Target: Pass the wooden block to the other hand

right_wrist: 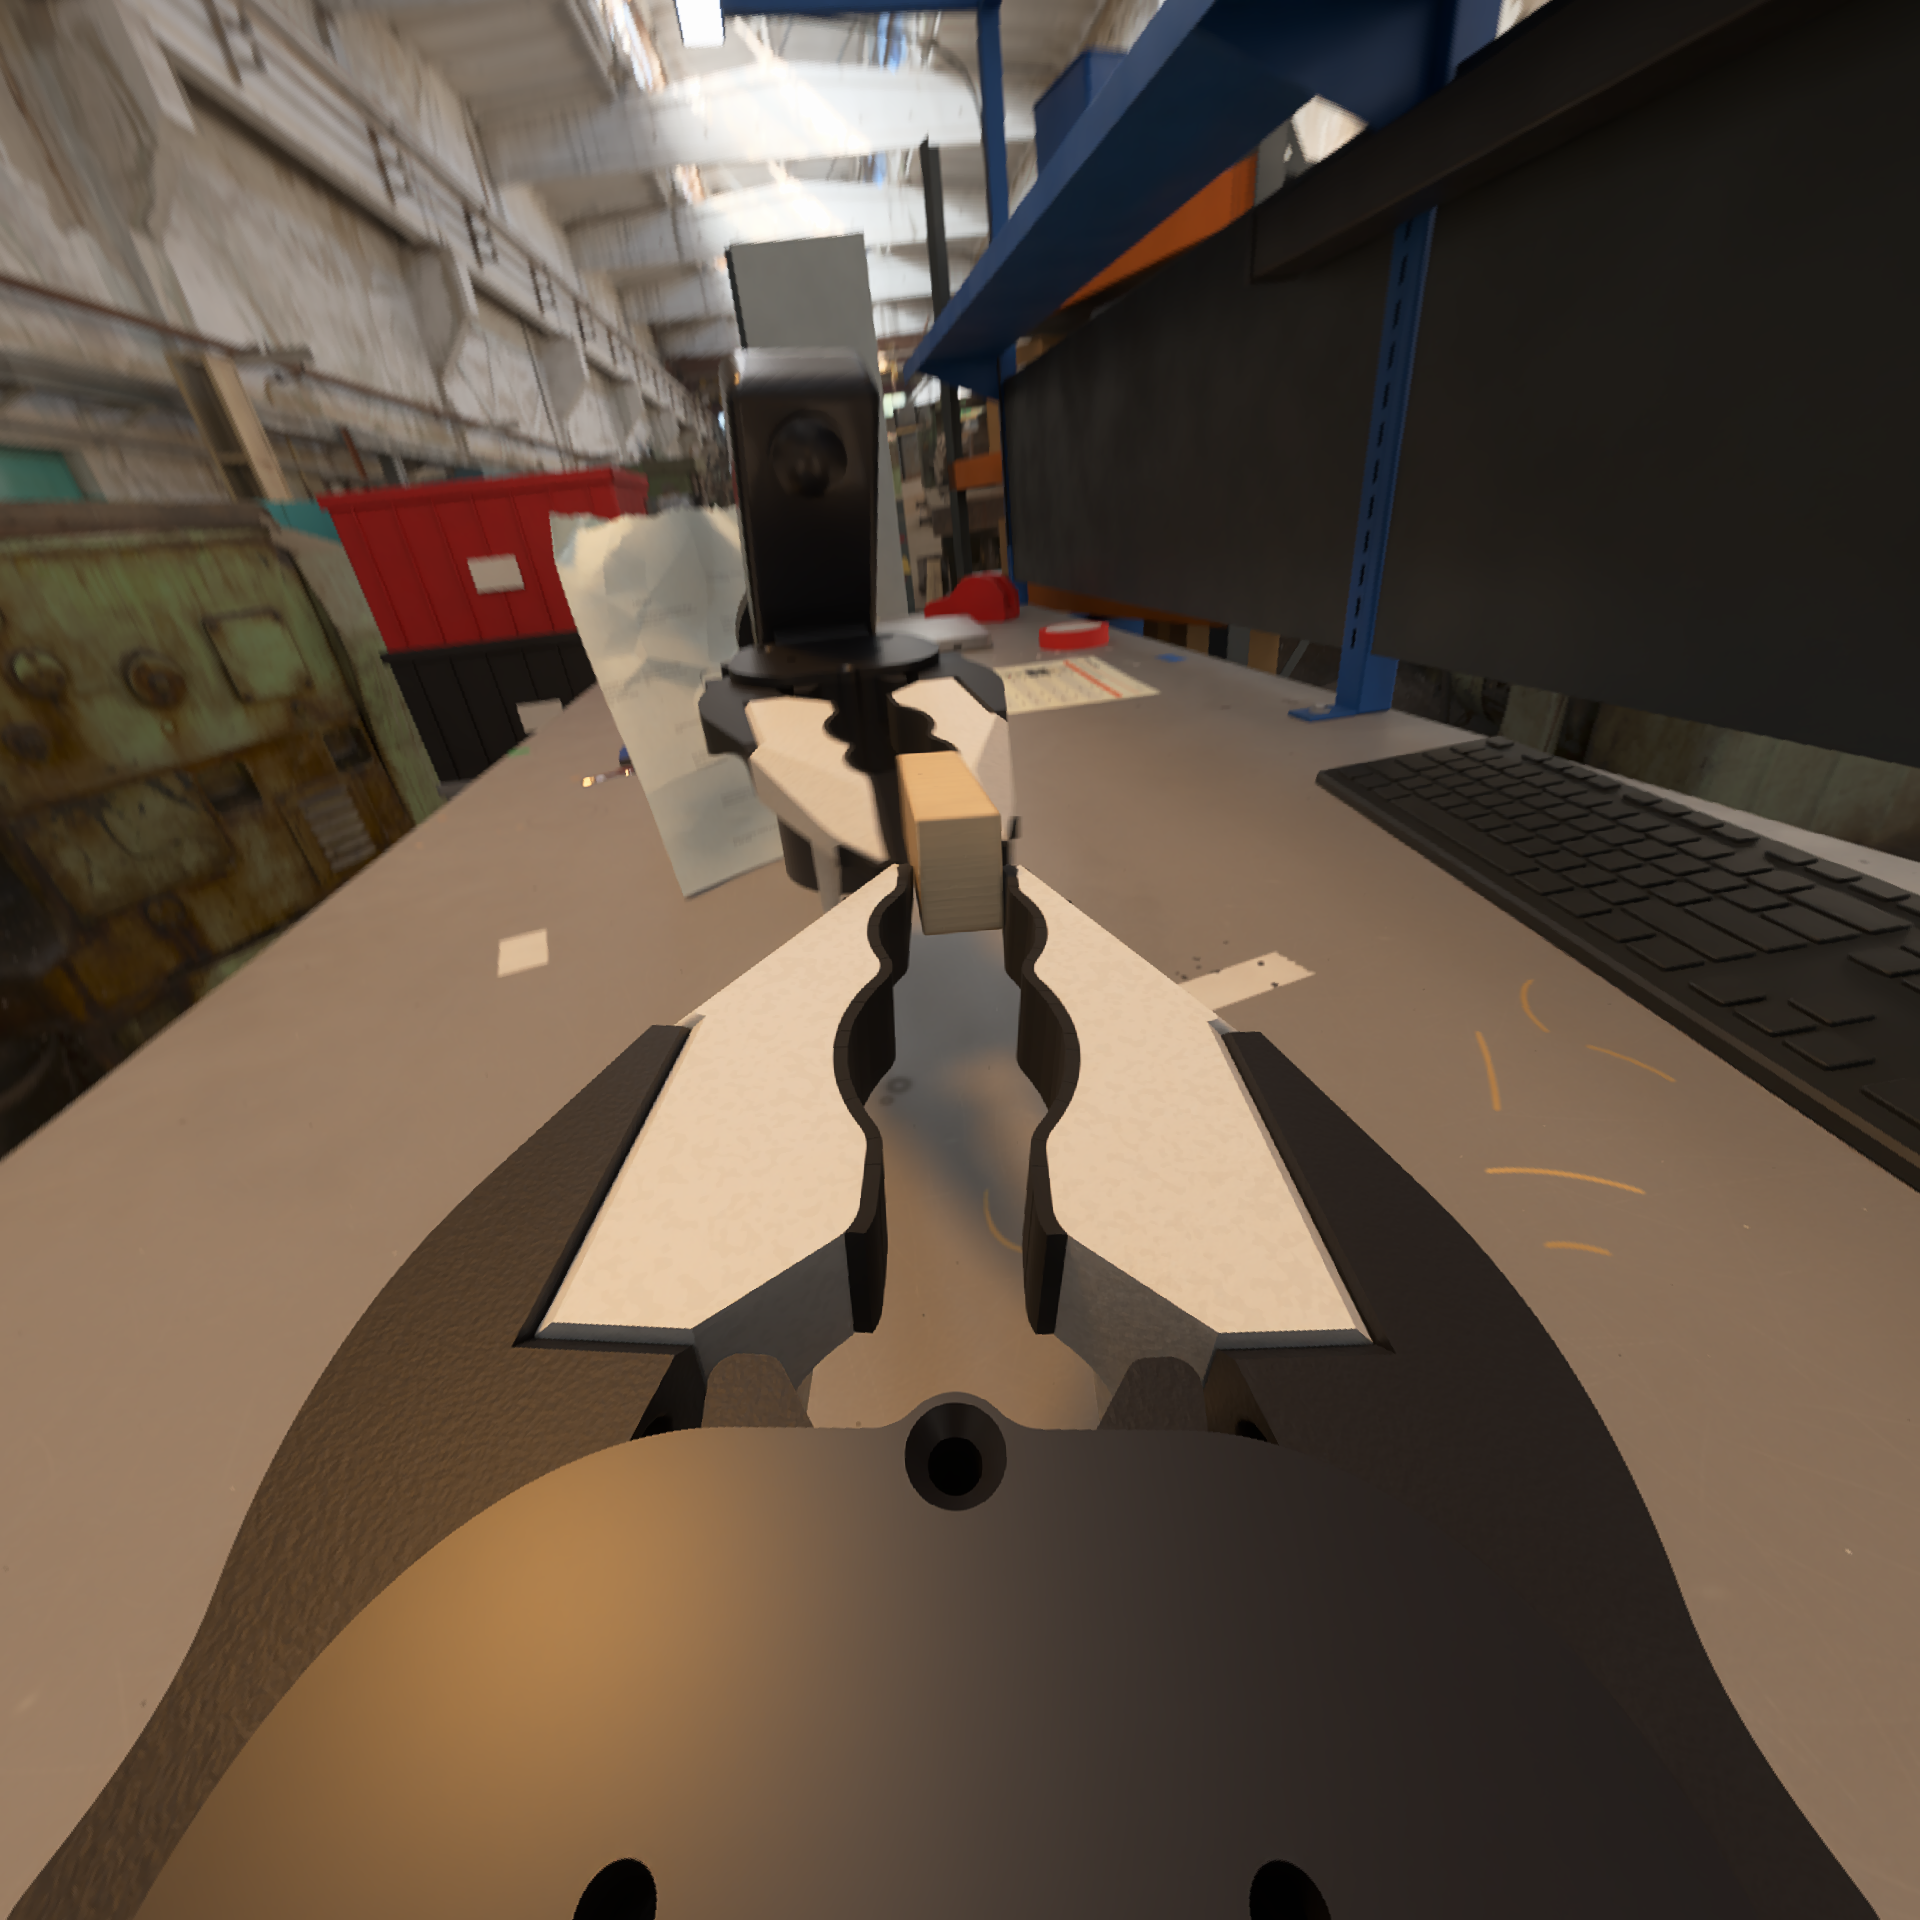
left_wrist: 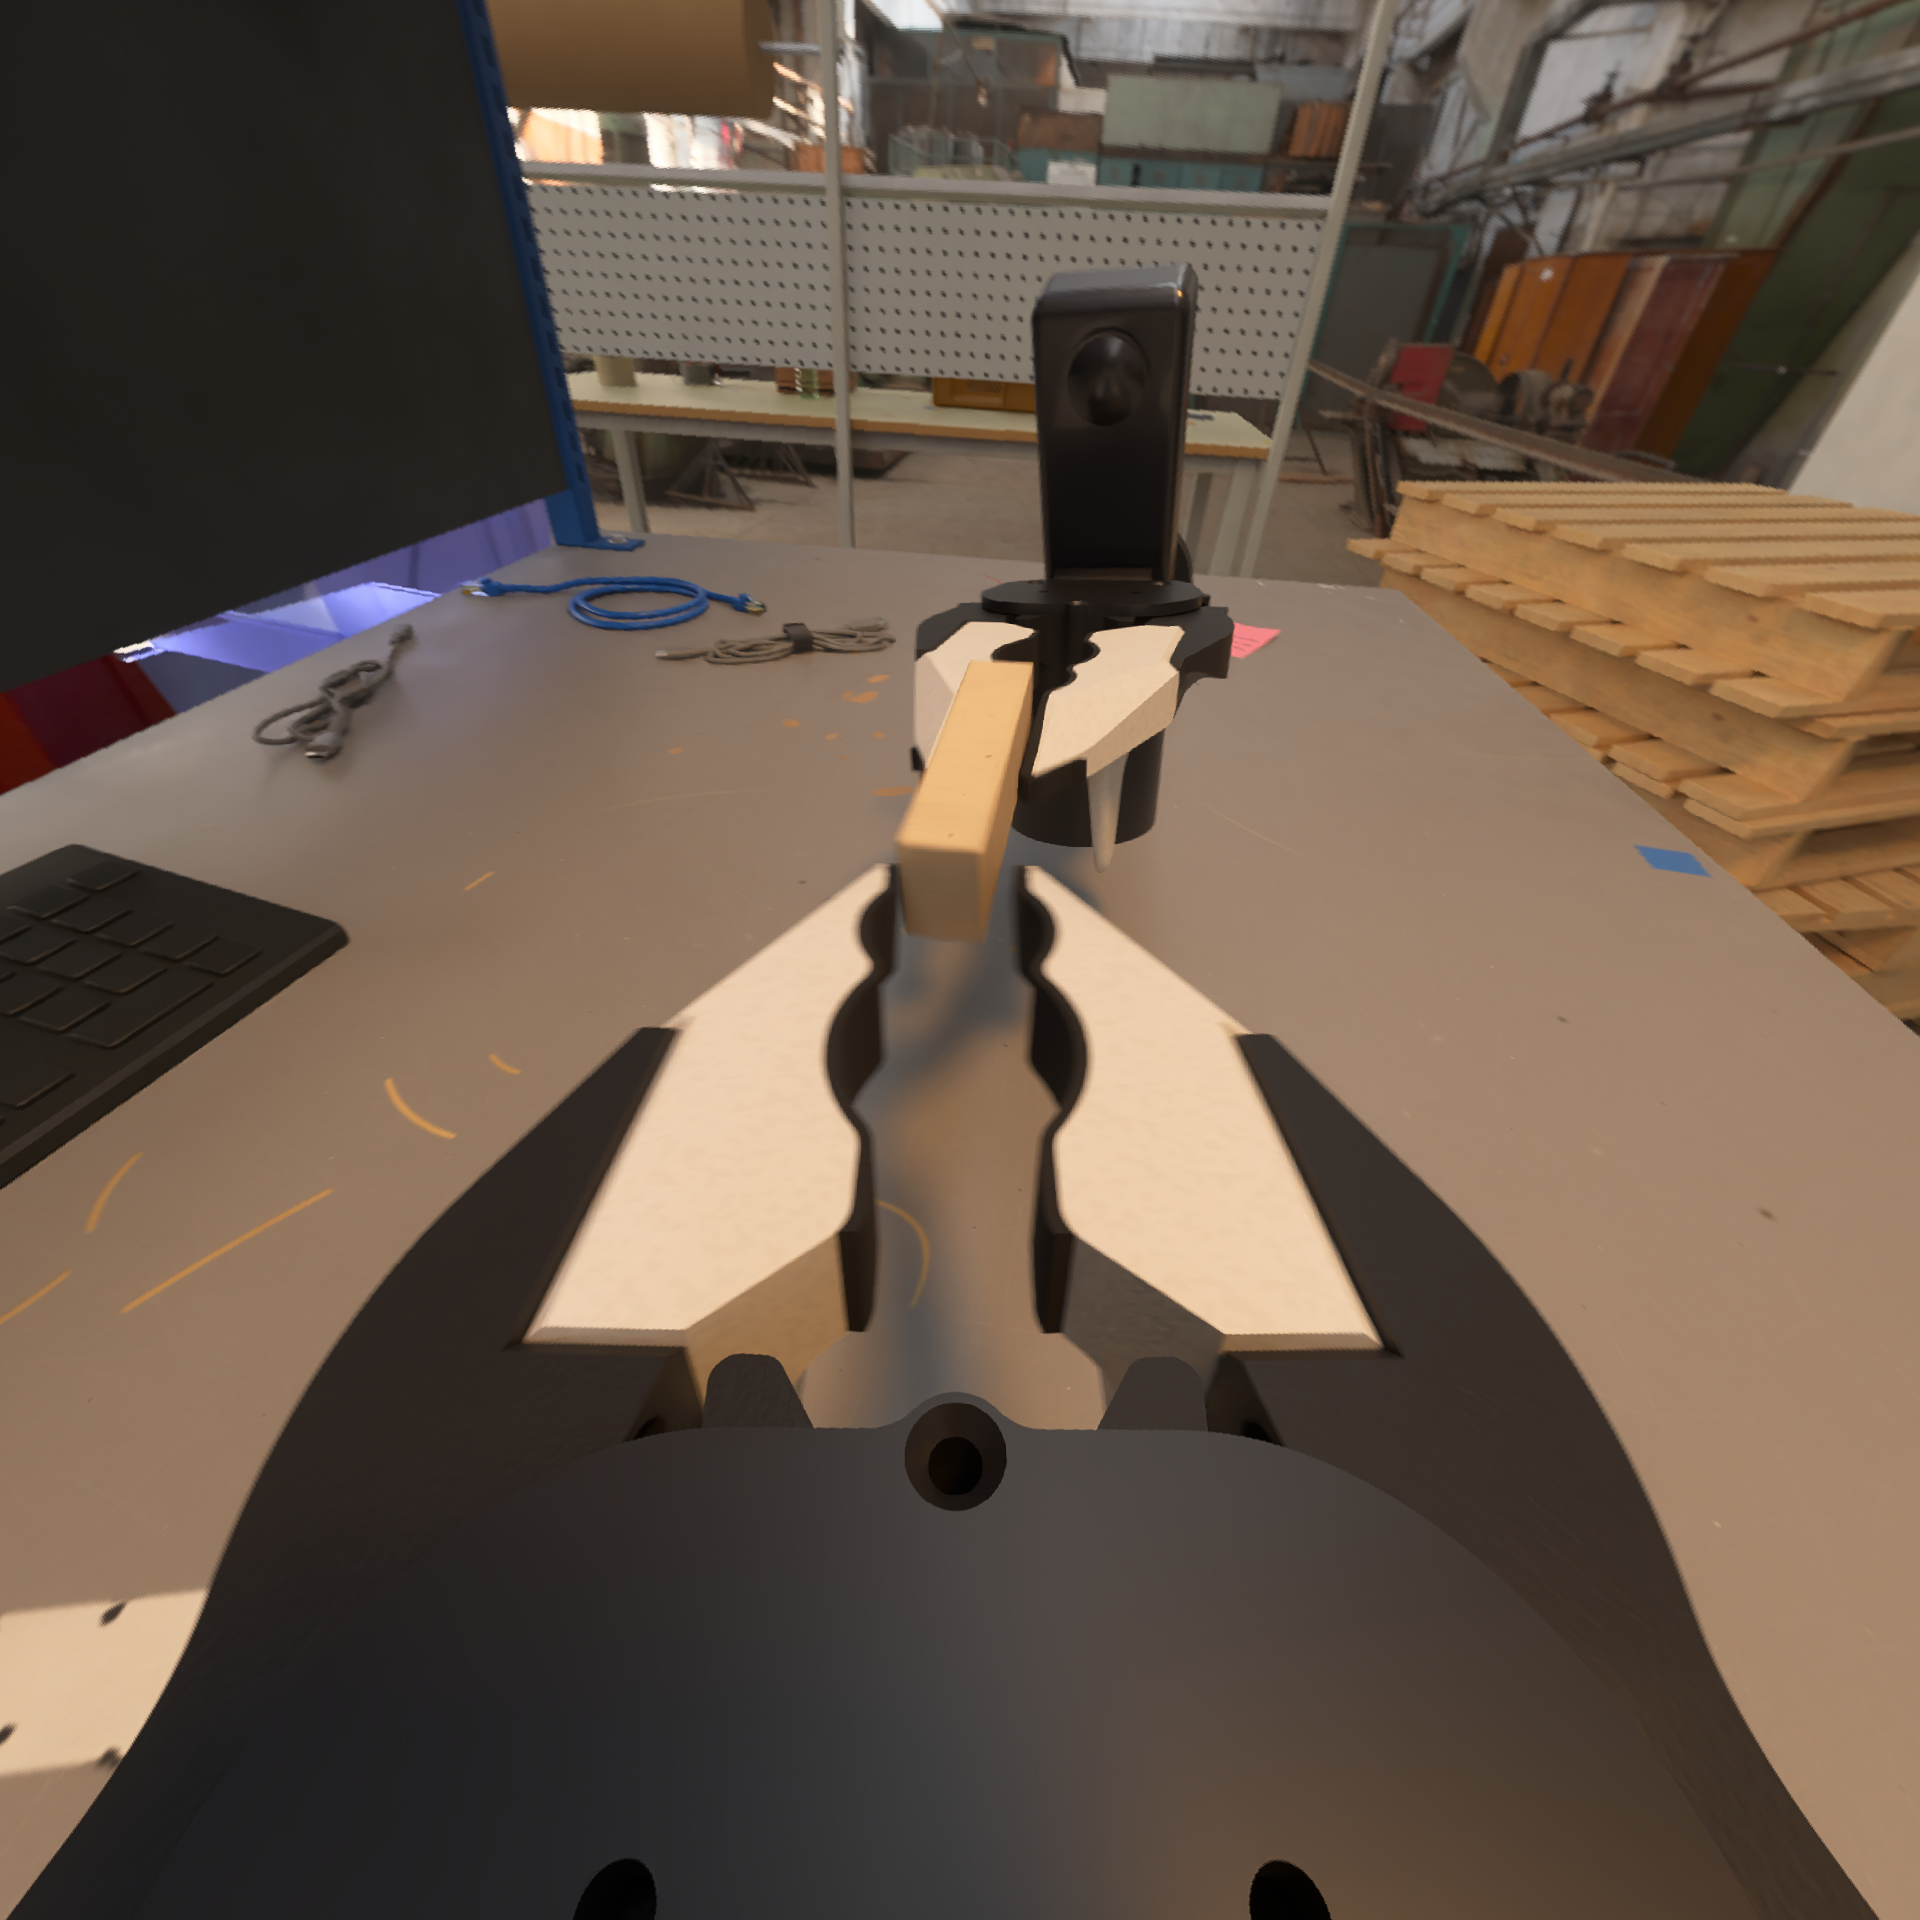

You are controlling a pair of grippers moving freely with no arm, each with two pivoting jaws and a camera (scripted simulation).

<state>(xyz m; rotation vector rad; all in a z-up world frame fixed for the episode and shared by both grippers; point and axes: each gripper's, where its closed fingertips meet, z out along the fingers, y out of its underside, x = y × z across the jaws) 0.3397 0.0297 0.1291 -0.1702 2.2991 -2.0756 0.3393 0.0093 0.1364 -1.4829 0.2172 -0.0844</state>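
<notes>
The wooden block (left_wrist: 966,769) is a pale, square-ended bar held level above the grey table (left_wrist: 1351,1039), bridging the two grippers, which face each other. My right gripper (right_wrist: 958,883) is shut on one end of the block (right_wrist: 951,862). It also shows in the left wrist view (left_wrist: 982,758), beyond the block. My left gripper (left_wrist: 956,883) has its fingertips around the block's other end. The jaws stand a little wider than the block, with a thin gap on the right side. It also shows in the right wrist view (right_wrist: 940,831).
A black keyboard (left_wrist: 125,966) (right_wrist: 1662,883) and a dark monitor (left_wrist: 260,260) stand along one side of the table. A blue cable (left_wrist: 639,603) and grey cables (left_wrist: 322,707) lie beyond. Wooden pallets (left_wrist: 1683,644) are stacked beside the table. A paper sheet (right_wrist: 665,675) stands behind the left gripper.
</notes>
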